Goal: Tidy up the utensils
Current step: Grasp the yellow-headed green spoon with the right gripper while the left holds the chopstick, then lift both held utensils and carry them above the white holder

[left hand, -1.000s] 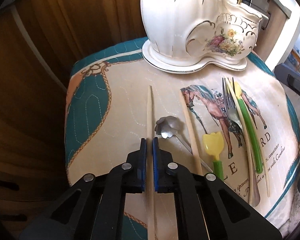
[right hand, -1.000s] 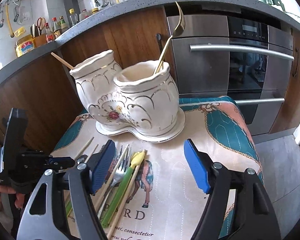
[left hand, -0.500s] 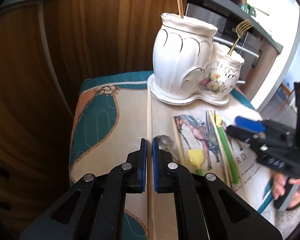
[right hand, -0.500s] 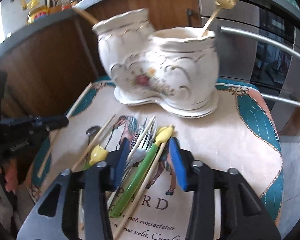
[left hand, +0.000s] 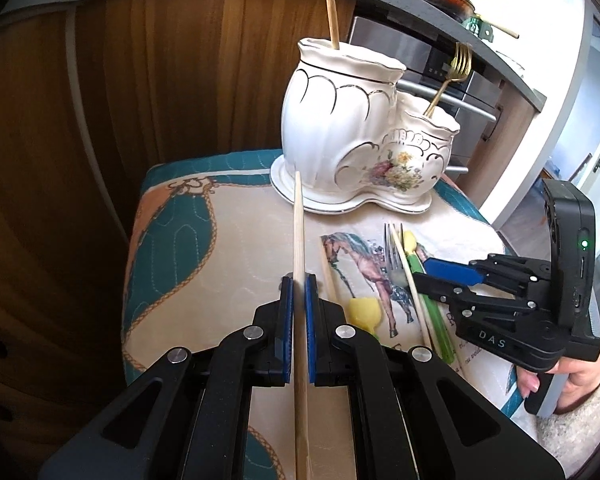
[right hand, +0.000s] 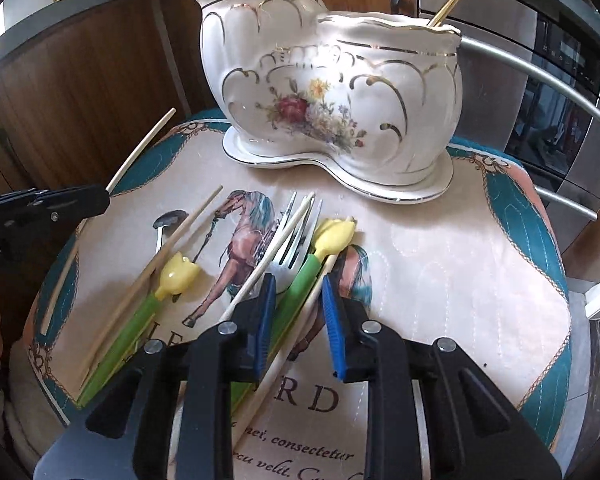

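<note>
The green-handled utensil with the yellow tulip tip lies on the quilted cloth covering the surface, between the blue pads of the right tool, whose jaws are closing around it and a pale chopstick without yet pressing. Just left of that tool lie a steel fork, a second tulip utensil and another chopstick. The left tool is clamped on a wooden chopstick, raised off the cloth. Ahead of both tools stands the white ceramic holder, containing a gold fork and a chopstick.
</note>
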`<state>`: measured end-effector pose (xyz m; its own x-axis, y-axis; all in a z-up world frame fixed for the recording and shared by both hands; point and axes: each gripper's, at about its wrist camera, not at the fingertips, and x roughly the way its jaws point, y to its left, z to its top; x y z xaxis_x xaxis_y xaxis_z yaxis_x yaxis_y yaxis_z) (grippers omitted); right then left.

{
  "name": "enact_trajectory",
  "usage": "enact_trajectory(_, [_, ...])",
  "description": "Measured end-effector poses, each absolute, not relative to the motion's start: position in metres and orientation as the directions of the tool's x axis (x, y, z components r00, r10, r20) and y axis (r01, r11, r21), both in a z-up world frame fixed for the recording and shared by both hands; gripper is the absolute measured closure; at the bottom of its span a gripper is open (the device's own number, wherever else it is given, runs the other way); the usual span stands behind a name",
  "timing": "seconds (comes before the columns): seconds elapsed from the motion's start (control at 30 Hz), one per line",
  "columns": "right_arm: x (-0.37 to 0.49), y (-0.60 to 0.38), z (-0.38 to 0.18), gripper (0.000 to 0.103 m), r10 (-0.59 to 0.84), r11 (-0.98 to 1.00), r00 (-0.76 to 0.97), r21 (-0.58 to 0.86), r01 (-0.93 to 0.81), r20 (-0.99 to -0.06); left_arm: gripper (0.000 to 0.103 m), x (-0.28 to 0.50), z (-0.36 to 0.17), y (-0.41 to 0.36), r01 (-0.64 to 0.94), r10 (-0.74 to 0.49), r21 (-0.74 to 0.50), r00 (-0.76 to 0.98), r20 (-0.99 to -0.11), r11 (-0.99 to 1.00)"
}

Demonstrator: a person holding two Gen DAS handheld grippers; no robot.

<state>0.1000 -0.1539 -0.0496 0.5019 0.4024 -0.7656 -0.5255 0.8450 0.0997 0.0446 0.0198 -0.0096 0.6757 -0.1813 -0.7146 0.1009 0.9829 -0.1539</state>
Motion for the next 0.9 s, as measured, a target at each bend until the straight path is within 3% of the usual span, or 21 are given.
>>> enact_trajectory(0.17, [0.106, -0.16, -0.053, 0.082, 0.429, 0.84, 0.488, 0.138, -0.524, -0.76, 0.096, 0.044, -0.008, 0.022, 0.099, -0.187, -0.164, 0.678, -0.71, 0.981])
enact_trajectory(0.3, [0.101, -0.167, -0.045, 0.094, 0.45, 0.838, 0.498, 0.156, -0.523, -0.741, 0.096, 0.043, -0.007, 0.021, 0.1, -0.184, -0.159, 0.681, -0.709, 0.982])
enact_trajectory(0.63, [0.091, -0.193, -0.024, 0.094, 0.457, 0.845, 0.532, 0.159, -0.511, -0.713, 0.096, 0.042, -0.004, 0.021, 0.096, -0.18, -0.158, 0.688, -0.703, 0.983])
enact_trajectory(0.9, [0.09, -0.187, -0.026, 0.094, 0.425, 0.844, 0.519, 0.118, -0.524, -0.742, 0.096, 0.039, -0.002, 0.025, 0.096, -0.178, -0.156, 0.696, -0.695, 0.983])
